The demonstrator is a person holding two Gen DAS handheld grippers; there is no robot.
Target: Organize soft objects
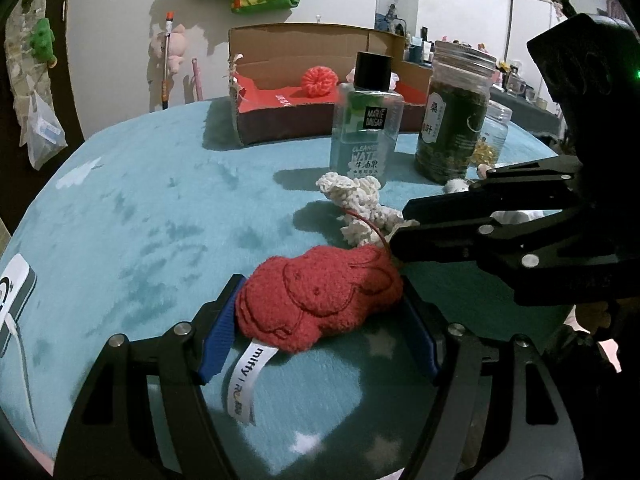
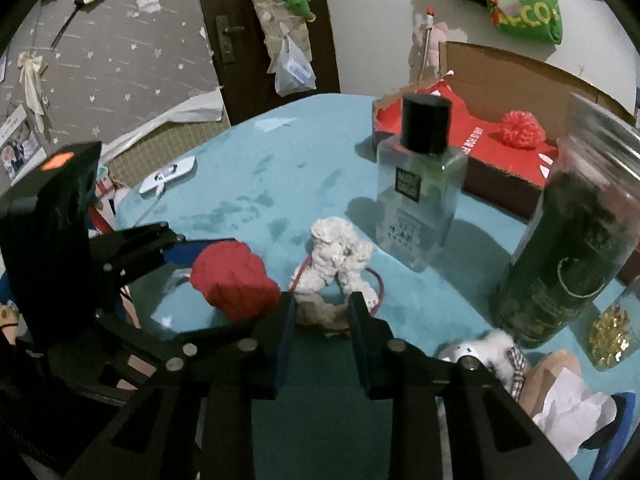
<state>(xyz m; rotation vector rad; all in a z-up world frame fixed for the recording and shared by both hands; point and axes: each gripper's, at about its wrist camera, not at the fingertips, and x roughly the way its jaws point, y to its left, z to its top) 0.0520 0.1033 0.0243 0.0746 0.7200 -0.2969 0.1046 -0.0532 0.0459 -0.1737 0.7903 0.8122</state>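
Across the blue plush cloth [image 1: 152, 208] the biggest thing is the open cardboard box [image 1: 280, 120] at the far side, already holding a red knitted ball [image 1: 320, 81], so it looks like the place where soft things go. Nearer, right of centre, stand a dark jar [image 1: 452, 120] and a clear bottle [image 1: 364, 128], hard things that stay put. Near the front lies a red plush rabbit [image 1: 316, 300], and the left claw [image 1: 320, 322] has its blue pads pressed on both ends of it, wide but gripping. Just beyond, a white crocheted toy [image 2: 336, 256] lies on the cloth; the right claw [image 2: 320, 312] stands narrow around its near end, and I cannot tell if the pads bite yet. The step in hand seems to be picking up both toys. Next calls for lifting clear of the bottle and carrying them over the box wall
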